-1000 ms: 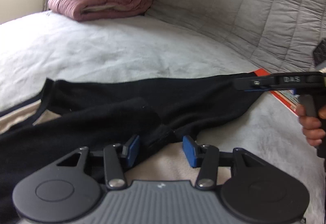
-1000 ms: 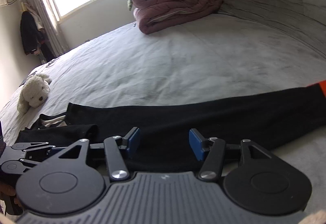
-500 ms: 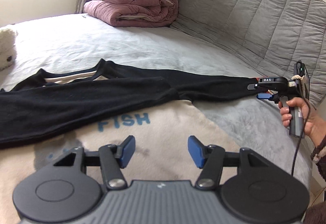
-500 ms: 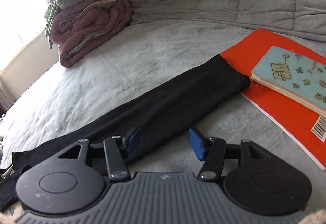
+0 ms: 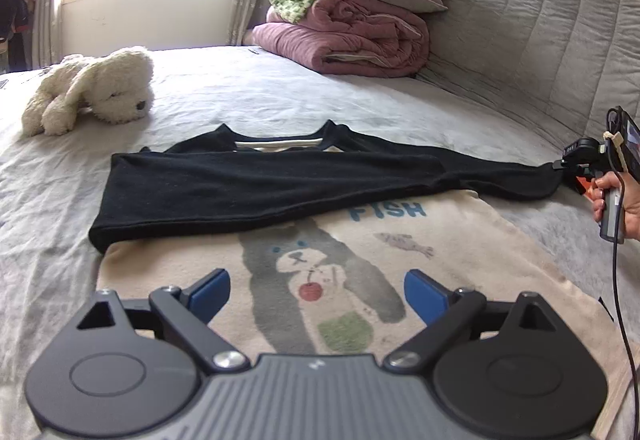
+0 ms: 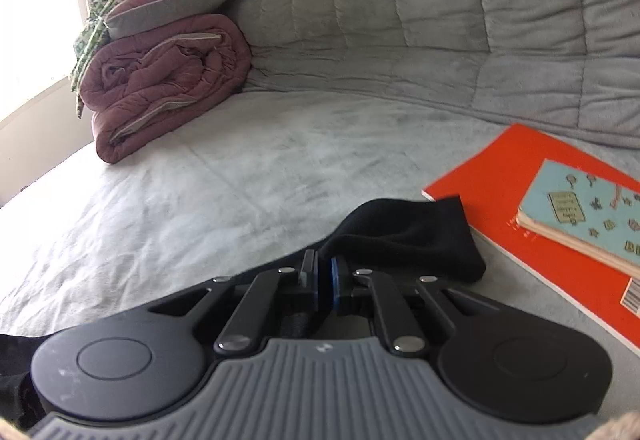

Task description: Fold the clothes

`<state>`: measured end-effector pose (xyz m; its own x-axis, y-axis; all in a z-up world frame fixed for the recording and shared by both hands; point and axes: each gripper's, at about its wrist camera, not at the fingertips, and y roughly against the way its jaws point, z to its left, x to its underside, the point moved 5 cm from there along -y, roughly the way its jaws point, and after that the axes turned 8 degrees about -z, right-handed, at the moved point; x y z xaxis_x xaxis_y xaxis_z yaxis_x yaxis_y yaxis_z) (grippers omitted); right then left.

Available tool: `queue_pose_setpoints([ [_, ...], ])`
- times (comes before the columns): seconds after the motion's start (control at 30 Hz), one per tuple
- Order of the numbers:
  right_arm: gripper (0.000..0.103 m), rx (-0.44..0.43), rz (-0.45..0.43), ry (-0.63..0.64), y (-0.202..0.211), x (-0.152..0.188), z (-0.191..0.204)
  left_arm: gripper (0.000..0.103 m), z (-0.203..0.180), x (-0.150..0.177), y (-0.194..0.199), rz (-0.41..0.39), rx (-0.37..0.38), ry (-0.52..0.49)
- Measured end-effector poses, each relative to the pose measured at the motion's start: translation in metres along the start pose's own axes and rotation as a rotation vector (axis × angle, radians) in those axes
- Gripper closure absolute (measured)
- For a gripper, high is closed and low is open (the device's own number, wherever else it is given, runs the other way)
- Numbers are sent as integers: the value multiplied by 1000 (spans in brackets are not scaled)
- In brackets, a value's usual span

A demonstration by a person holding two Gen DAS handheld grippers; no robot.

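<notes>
Here, a long-sleeved shirt [image 5: 360, 272] with a cream front, a printed bear and black sleeves is spread face up on a grey bed [image 5: 280, 100]. One black sleeve [image 5: 248, 184] is laid folded across the chest, just above the word "FISH". The other black sleeve [image 5: 508, 180] is stretched out to the side, away from the body of the shirt.

The cuff [image 6: 404, 240] of that outstretched sleeve is clamped in the right gripper [image 6: 323, 280], its blue-padded jaws pressed together on the cloth. The cuff end lies touching an orange book [image 6: 508, 176], on which a pale blue booklet [image 6: 580, 212] rests. The left gripper [image 5: 316, 292] is held spread wide and empty, low over the printed bear.

The step in hand is judged to be the folding of this second sleeve across the chest. For a clean result, the cuff would best be lifted only slightly and carried level over the first sleeve, so that the fold falls at the shoulder seam. How much cloth is caught between the pads cannot be told for certain, since the jaws hide it; a thin bite could slip.

A white plush dog [image 5: 92, 88] and a rolled maroon quilt [image 5: 352, 40] lie well apart, further up the bed.
</notes>
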<state>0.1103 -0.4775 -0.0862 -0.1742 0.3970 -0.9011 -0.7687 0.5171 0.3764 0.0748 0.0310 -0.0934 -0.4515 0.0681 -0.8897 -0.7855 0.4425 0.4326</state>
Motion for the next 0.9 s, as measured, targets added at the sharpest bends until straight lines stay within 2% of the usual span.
queue_pose_setpoints([
  [0.23,94,-115,-92,86,33,-34,74,8,35,-10,9,-19,-73,98],
  [0.53,94,-322,-177,184,92,-47,185,8,66,-20,19,-3,-173,146],
  [0.7,94,-414,-187,193,113,-45,235,8,75,-19,19,66,-198,149],
  [0.9,94,-510,-137,183,131,-23,286,8,90,-15,20,117,-257,162],
])
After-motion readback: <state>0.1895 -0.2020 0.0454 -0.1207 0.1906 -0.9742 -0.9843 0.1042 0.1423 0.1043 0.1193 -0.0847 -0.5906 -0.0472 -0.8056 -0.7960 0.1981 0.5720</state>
